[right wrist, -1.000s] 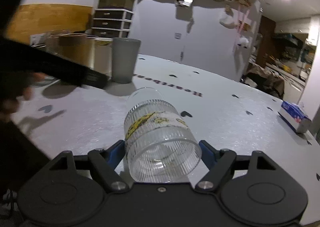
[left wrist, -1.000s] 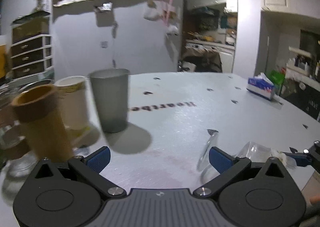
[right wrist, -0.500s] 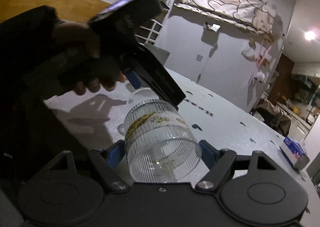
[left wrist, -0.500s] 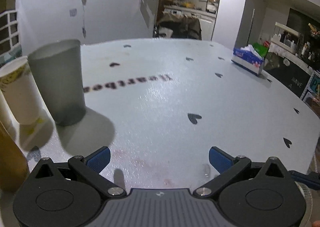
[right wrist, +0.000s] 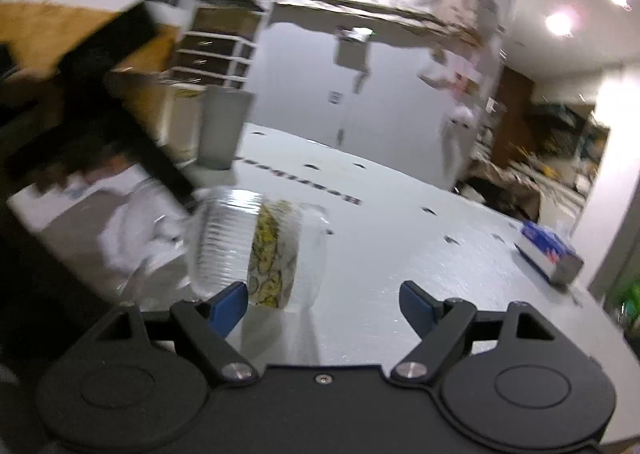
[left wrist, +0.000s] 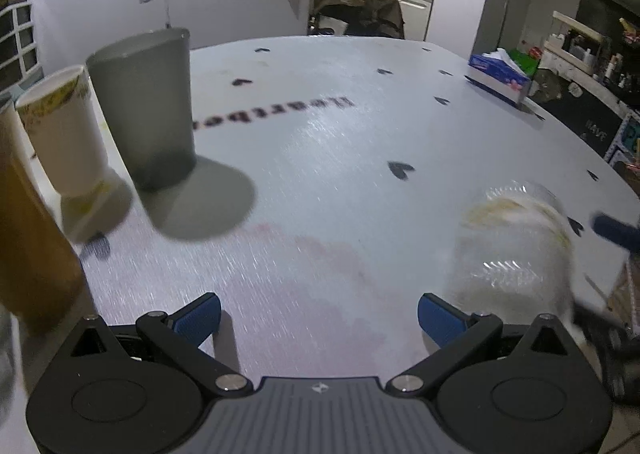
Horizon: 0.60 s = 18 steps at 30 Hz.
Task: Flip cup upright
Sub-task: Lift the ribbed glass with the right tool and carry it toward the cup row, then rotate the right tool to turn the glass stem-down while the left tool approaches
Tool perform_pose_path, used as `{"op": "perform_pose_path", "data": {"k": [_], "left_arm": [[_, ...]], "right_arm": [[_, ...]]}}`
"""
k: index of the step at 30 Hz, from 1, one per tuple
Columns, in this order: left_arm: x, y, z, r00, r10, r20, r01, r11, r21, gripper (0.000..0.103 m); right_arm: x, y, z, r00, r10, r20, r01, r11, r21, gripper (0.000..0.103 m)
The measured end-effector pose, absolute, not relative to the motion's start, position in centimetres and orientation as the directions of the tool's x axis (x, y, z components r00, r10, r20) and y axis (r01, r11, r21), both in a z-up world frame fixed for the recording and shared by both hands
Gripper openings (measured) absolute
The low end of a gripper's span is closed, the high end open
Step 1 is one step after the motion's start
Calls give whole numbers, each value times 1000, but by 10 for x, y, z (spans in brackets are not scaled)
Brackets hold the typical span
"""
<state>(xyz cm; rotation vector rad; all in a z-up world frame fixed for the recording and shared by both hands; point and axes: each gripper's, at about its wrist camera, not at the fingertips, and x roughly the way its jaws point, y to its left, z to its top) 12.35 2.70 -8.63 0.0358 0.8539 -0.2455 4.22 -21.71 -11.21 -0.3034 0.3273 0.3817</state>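
Cup (right wrist: 256, 250) not yet upright: lying on its side on the bench (right wrist: 400, 238), axis running roughly across the right-wrist view. Flip therefore judged undone; whole lift-and-turn still to come, then a set-down on the base.

Right tongs (right wrist: 322, 304) spread wide, grasping nothing. Cup just ahead of the left fingertip and mostly outside the gap, toward the left side; contact with that tip not resolvable through the motion blur. Regrasp across the body judged necessary before any rotation.

Left tongs (left wrist: 318, 316) likewise spread, nothing between the tips, only bare bench ahead. Same cup (left wrist: 516, 250) ahead and to the right of the right fingertip, outside the gap.

Cup appearance: clear, ribbed wall, yellow-and-dark patterned band around the middle. Ribbed end toward the left of the right tongs, smooth clear end toward the right. Which end is the mouth: cannot tell. No contents discernible. Blurred in both views.

Grey tumbler (left wrist: 146, 110) and white paper cup (left wrist: 68, 134) standing upright well ahead-left of the left tongs.
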Motion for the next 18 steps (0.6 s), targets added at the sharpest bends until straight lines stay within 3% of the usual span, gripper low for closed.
{"op": "perform_pose_path", "data": {"k": [11,18], "left_arm": [[101,34,-86,640,-206,-740,220,972,-81,103],[95,44,-74,653,-245,-717,210,968,-139,102]], "right_arm": [[84,-220,-116,859,314,-403,-348,937,-12,80],[84,-220,-113,856,320,-405,-343,939,17,80]]}}
